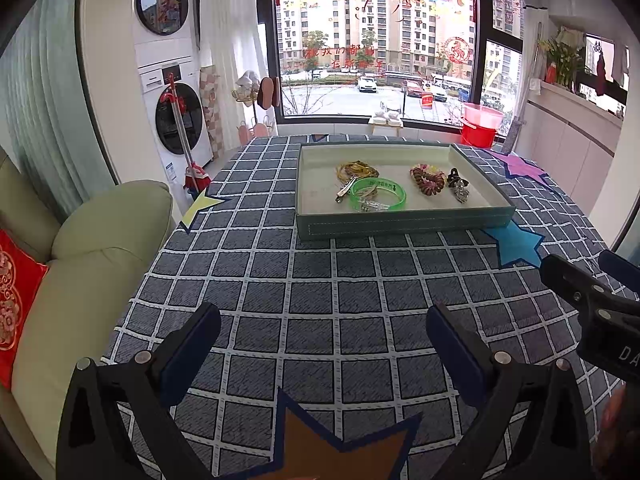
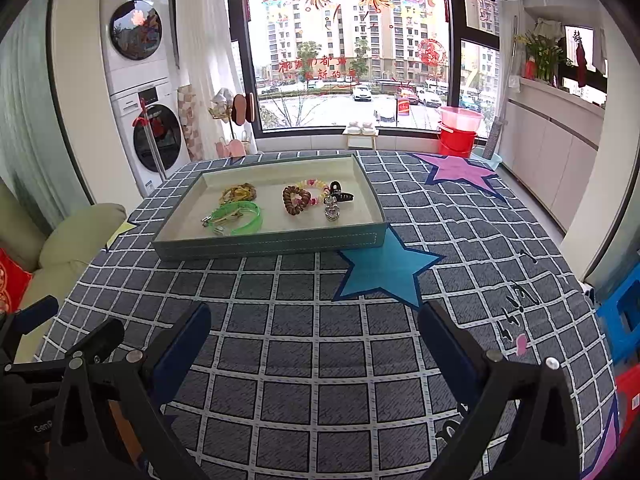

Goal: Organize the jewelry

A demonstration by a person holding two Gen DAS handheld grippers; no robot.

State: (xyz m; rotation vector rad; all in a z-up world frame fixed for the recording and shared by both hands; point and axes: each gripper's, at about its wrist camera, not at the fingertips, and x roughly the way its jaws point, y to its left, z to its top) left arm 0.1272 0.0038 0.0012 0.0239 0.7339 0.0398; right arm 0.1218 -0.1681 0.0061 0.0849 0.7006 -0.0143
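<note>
Your tray (image 1: 400, 226) stands on the bench (image 1: 312, 312) and holds the jewelry: a green bangle (image 1: 378, 196), gold chains (image 1: 356, 170), bead bracelets (image 1: 428, 178) and hair clips (image 1: 458, 186). Near the tray, your left gripper (image 1: 324, 340) and right gripper (image 2: 314, 332) are both spread, holding nothing.

Red Chinese lettering runs across the window (image 2: 352, 20) at twelve o'clock; only "新的" can be made out, in its lower line. The left gripper (image 2: 60, 336), at eight o'clock in the right view, carries pale print starting "Gen". The right gripper (image 1: 592, 276), at three o'clock in the left view, shows "DA", cut off.
</note>
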